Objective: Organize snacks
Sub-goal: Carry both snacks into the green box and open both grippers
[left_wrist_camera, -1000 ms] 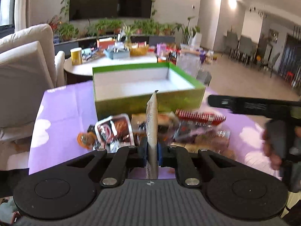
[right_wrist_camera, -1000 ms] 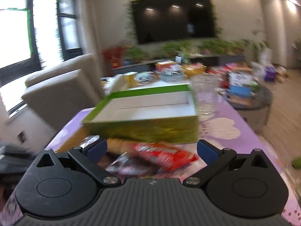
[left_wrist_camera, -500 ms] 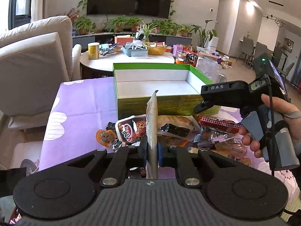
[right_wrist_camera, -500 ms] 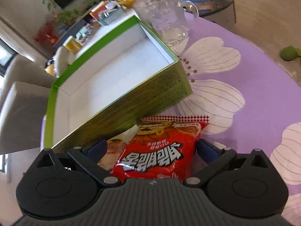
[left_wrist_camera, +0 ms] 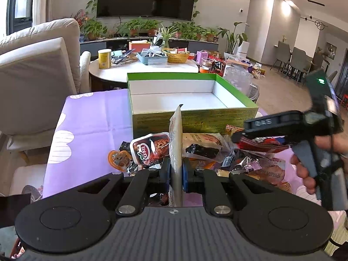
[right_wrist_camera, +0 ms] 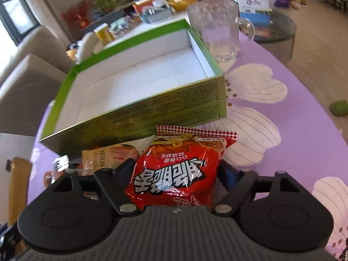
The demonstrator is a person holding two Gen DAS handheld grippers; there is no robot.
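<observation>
Left wrist view: the left gripper (left_wrist_camera: 176, 175) is clamped on a flat beige snack packet (left_wrist_camera: 175, 139), held upright on edge between the pads. Directly ahead of it lies a heap of snacks on the purple flowered tablecloth (left_wrist_camera: 91, 130), among them a dark-red Dare wafer pack (left_wrist_camera: 150, 149) just left of the held packet and an orange jelly cup (left_wrist_camera: 117, 157) further left. Beyond the heap stands the green box (left_wrist_camera: 195, 119), its near wall facing the gripper and its white interior holding nothing visible. To the left of the gripper the cloth runs bare to the table edge, with a cream sofa (left_wrist_camera: 37, 69) past it. To the right, a hand (left_wrist_camera: 308, 169) carries the right gripper (left_wrist_camera: 237, 137), low over the right part of the heap.

Right wrist view: the right gripper (right_wrist_camera: 176, 171) has its jaws pressed on a red noodle-snack bag (right_wrist_camera: 176, 169), which fills the gap between them; its checkered top edge lies just short of the green box wall (right_wrist_camera: 152, 119). A beige bread packet (right_wrist_camera: 108, 156) lies ahead and to the left, beside the bag. Ahead and to the right, a clear glass mug (right_wrist_camera: 217, 28) stands just beside the box's far right corner. Right of the gripper the cloth lies open up to the rounded table edge.
</observation>
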